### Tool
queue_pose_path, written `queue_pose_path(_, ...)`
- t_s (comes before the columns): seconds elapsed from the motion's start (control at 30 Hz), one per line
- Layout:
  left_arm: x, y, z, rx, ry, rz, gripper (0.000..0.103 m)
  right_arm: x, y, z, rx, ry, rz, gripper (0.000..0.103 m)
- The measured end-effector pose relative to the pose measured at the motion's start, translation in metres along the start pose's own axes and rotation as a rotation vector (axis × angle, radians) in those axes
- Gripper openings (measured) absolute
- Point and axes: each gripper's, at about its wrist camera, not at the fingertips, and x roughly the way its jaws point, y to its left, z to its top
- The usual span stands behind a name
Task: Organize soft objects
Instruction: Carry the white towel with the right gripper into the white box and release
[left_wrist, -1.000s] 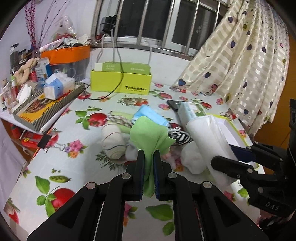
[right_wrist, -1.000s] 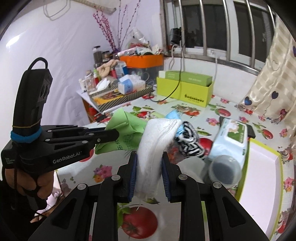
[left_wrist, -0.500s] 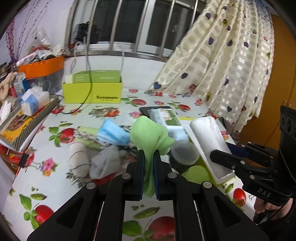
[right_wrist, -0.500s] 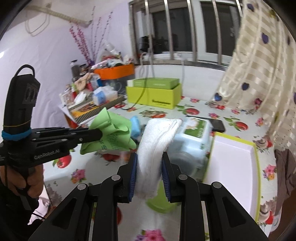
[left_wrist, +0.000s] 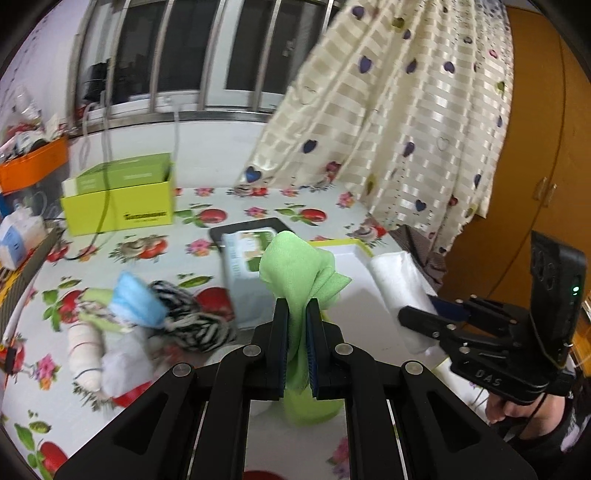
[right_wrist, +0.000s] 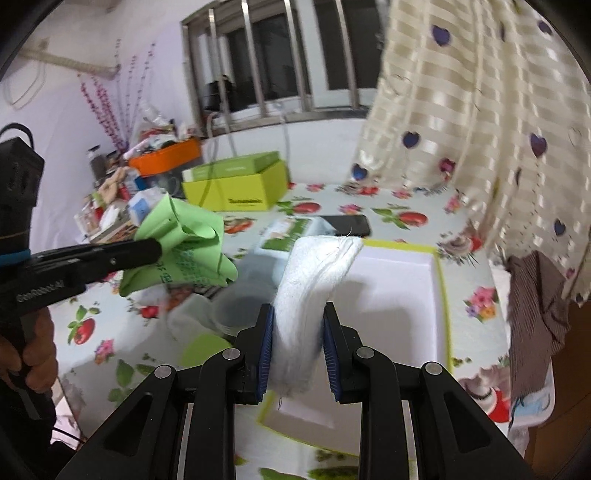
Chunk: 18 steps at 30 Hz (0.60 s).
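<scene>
We hold a claw in each hand above the table (left_wrist: 258, 206), which wears a cloth printed with fruit and flowers. Our left claw (left_wrist: 296, 310) is clamped on a green cloth (left_wrist: 299, 269), whose bunched top stands up above the fingers while its tail hangs down between them. In the right wrist view the same left claw (right_wrist: 155, 249) reaches in from the left edge with the green cloth (right_wrist: 184, 240) at its tip, raised clear of the table.

Our right claw (right_wrist: 297, 328) is clamped on a white towel (right_wrist: 314, 280), a thick folded pad that rises between the blue pads and leans toward a white tray with a yellow-green rim (right_wrist: 406, 280). From the left wrist view the right claw (left_wrist: 417, 314) comes in from the right with the white towel (left_wrist: 399, 280) over the near corner of that tray (left_wrist: 347, 251).

On the table to the left a heap of soft things lies together: a light blue cloth (left_wrist: 135, 302), a black-and-white striped piece (left_wrist: 195, 325) touching it, and a pale rolled bundle (left_wrist: 85, 350) just beside them. A pack of wipes (left_wrist: 247, 258) sits between the heap and the tray. A yellow-green box (left_wrist: 122, 210) stands near the window wall.
</scene>
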Motion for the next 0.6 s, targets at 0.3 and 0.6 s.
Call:
queue_pose_path(0.3,0.045,-0.040,0.004,0.045,0.085,-0.056,0.009,0.024,-0.046,-0.018,0.084,0.075,-0.029,0.024)
queue_pose_path(0.6,0.094,-0.060,-0.003,0.067,0.194,-0.057,0.009,0.050,-0.074,-0.028,0.122,0.145,-0.049,0.025)
